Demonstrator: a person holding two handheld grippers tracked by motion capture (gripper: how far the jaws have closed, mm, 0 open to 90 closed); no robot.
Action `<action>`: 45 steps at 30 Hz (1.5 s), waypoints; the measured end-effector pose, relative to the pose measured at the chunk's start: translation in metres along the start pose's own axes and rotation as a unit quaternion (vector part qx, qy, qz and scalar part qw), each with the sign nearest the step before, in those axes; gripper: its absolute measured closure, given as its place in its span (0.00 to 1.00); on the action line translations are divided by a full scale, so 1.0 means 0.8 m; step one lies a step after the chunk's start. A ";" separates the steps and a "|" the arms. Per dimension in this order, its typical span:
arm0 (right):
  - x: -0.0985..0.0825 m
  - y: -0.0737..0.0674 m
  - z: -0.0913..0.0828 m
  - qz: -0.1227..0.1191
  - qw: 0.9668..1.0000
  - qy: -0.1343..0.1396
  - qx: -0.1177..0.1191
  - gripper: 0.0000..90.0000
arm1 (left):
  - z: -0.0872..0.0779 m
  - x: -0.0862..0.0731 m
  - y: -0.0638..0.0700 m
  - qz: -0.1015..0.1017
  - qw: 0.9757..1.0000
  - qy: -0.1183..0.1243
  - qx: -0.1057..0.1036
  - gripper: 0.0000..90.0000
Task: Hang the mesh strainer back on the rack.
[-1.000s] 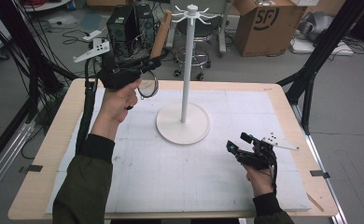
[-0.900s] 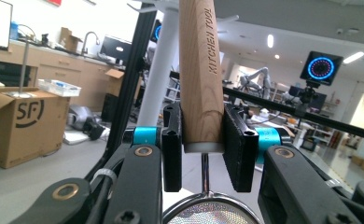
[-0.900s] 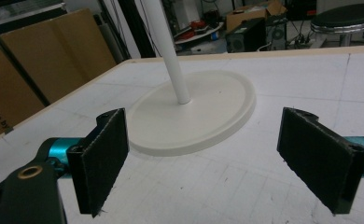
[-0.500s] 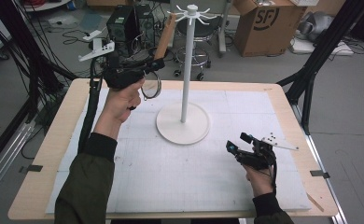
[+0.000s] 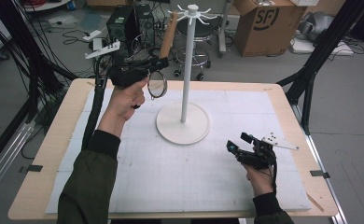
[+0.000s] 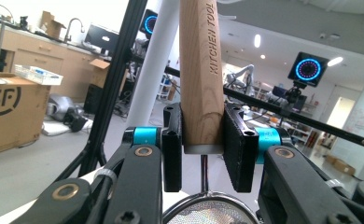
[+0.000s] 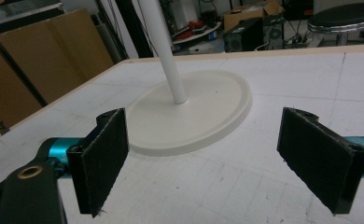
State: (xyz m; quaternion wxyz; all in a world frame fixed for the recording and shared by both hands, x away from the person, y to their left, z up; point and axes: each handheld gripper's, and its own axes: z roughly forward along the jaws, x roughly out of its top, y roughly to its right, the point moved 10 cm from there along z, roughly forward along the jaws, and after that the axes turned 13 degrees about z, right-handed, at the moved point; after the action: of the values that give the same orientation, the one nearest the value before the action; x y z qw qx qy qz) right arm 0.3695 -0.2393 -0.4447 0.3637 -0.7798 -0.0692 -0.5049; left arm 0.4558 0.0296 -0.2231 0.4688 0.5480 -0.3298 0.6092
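A gridded white mat covers the bench. Nearest me, my right hand-held gripper rests low on it, jaws spread wide and empty. Farther off, my left hand-held gripper clamps the strainer's wooden handle, its mesh ring hanging beside the white stand.

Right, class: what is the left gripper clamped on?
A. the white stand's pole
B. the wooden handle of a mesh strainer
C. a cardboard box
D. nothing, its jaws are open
B: the left gripper has its jaws pressed on both sides of the wooden handle, with the strainer mesh hanging below.
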 end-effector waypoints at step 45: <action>0.001 -0.001 -0.006 0.000 1.000 0.006 -0.004 0.17 | -0.019 -0.049 0.007 0.043 0.996 -0.069 0.027 0.41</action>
State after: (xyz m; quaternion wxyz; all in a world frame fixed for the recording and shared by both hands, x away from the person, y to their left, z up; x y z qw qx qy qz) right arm 0.3663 -0.2420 -0.4429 0.3612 -0.7781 -0.0651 -0.5098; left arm 0.4437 0.0339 -0.2633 0.4036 0.5868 -0.3681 0.5977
